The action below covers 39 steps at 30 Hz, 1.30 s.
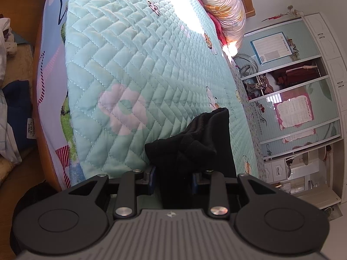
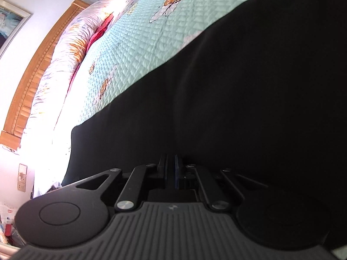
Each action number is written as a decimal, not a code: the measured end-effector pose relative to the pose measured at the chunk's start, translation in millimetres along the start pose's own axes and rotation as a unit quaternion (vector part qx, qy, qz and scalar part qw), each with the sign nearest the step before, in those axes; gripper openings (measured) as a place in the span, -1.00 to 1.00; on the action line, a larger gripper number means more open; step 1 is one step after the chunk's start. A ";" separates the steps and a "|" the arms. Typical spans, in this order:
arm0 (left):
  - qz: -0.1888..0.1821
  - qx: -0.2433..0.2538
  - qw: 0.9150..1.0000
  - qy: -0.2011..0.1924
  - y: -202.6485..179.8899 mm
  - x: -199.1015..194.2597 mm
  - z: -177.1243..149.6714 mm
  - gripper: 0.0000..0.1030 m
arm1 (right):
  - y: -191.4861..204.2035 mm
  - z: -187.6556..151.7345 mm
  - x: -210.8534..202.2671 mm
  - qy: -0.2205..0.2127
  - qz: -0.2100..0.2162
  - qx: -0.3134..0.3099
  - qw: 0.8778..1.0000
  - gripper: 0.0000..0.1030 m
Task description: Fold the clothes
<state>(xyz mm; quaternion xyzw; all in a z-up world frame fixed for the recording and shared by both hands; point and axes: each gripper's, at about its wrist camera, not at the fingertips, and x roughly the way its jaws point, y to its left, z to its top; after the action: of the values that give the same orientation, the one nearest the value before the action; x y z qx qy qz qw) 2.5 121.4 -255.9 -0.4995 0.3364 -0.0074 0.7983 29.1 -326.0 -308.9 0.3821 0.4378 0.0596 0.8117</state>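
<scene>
A black garment is bunched up in the left wrist view, and my left gripper is shut on that thick wad between its blue pads. It hangs over the mint quilted bedspread. In the right wrist view the same black garment stretches as a wide dark sheet across the bedspread and fills the right half. My right gripper has its fingers pressed nearly together at the cloth's near edge, and the fabric hides their tips.
A rolled pink floral duvet lies along the wooden headboard. A wardrobe with sliding doors stands past the bed's far side. Other clothes are piled on the floor beside the bed's wooden frame.
</scene>
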 end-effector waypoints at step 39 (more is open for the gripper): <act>-0.101 0.074 0.992 -0.013 -88.6 -17.8 -4.1 -0.73 | -44.6 -50.6 -59.1 -0.056 0.085 0.062 0.993 -0.70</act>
<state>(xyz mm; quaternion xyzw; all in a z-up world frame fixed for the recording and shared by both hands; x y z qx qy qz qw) 15.3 80.0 -176.5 -0.4707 0.2720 -0.1067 0.8325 -55.7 -354.0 -316.0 0.4700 0.3607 0.0798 0.8016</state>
